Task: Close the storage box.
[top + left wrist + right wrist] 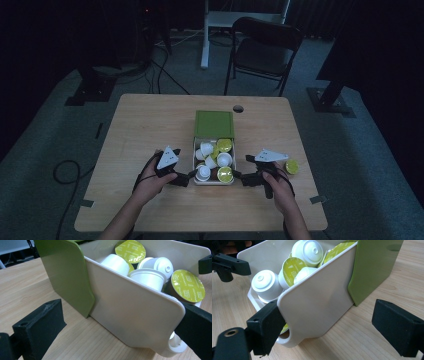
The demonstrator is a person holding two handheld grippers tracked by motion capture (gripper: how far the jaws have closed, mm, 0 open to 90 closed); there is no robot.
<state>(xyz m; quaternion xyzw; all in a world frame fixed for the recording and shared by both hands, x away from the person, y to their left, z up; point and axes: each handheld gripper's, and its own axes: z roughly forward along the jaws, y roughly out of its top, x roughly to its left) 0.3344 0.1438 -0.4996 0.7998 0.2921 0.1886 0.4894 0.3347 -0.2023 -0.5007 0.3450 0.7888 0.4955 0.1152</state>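
A cream box (194, 156) sits mid-table, half slid out of a green sleeve (214, 124). It is full of white coffee capsules (224, 160), some with lime foil lids. My left gripper (187, 176) is at the box's near left corner and my right gripper (239, 176) at its near right corner. In the left gripper view the left gripper (117, 330) stands open, its jaws wide apart around the box's side wall (130, 307). In the right gripper view the right gripper (332, 330) is open too, straddling the other wall (317, 302), with one jaw by the box's end loop.
One loose lime-lidded capsule (292, 166) lies on the table just right of my right hand. A round cable hole (238, 108) is in the table's far edge. A dark chair (265, 47) stands beyond the table.
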